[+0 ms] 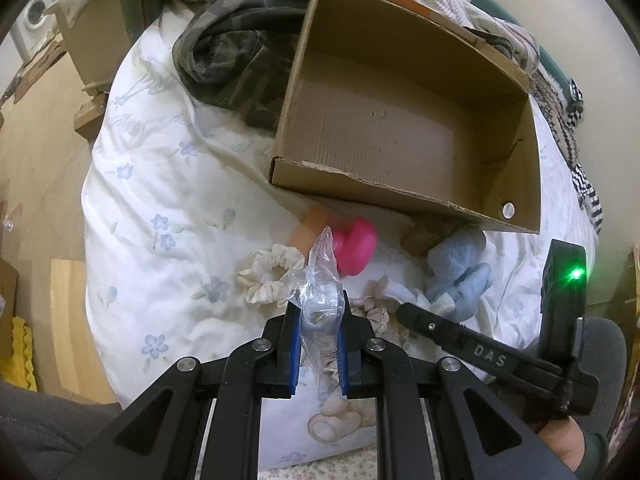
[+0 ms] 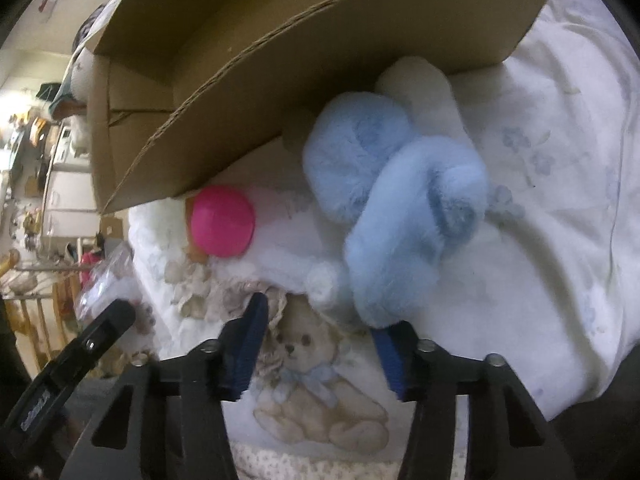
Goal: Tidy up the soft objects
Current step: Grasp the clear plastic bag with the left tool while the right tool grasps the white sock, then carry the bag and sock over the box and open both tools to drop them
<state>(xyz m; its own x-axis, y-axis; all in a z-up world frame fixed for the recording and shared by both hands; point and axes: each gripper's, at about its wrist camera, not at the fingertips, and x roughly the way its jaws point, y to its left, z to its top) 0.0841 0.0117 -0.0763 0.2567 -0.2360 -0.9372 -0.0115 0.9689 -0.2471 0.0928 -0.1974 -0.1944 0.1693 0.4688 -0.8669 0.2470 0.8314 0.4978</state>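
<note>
Where the bed's white flowered duvet [image 1: 160,184] carries the lot, items stand as follows.

Cardboard box [image 1: 400,132] — open-topped, nothing visible inside, resting on the duvet beyond the soft items, its near wall torn along the top edge. A camouflage garment [image 1: 228,52] lies bunched against its left side.

Left gripper [image 1: 319,320] — jaws closed to a narrow gap on a crumpled clear plastic bag [image 1: 320,280], which stands up between the blue pads; what the bag contains cannot be told.

Right gripper [image 2: 320,340] — jaws wide apart, nothing held between them; the right pad lies just beside the lower end of the blue plush toy [image 2: 396,216], whether touching cannot be told. In the left wrist view one of its black fingers [image 1: 432,322] reaches in from the right, near that toy [image 1: 460,276].

Blue plush toy — fluffy, curled, lying on the duvet at the box's near right corner, partly against a cream plush piece [image 2: 420,80] that runs under the box edge.

Pink rounded object [image 1: 354,246] — at the foot of the box's near wall, touching a tan piece [image 1: 310,226] on its left.

Cream scrunchie [image 1: 268,276] — flat on the duvet, just left of the plastic bag.

Pale pink scrunchie [image 1: 372,312] — between the two grippers.

Teddy bear print [image 2: 316,392] — on the bedding beneath the right gripper.
</note>
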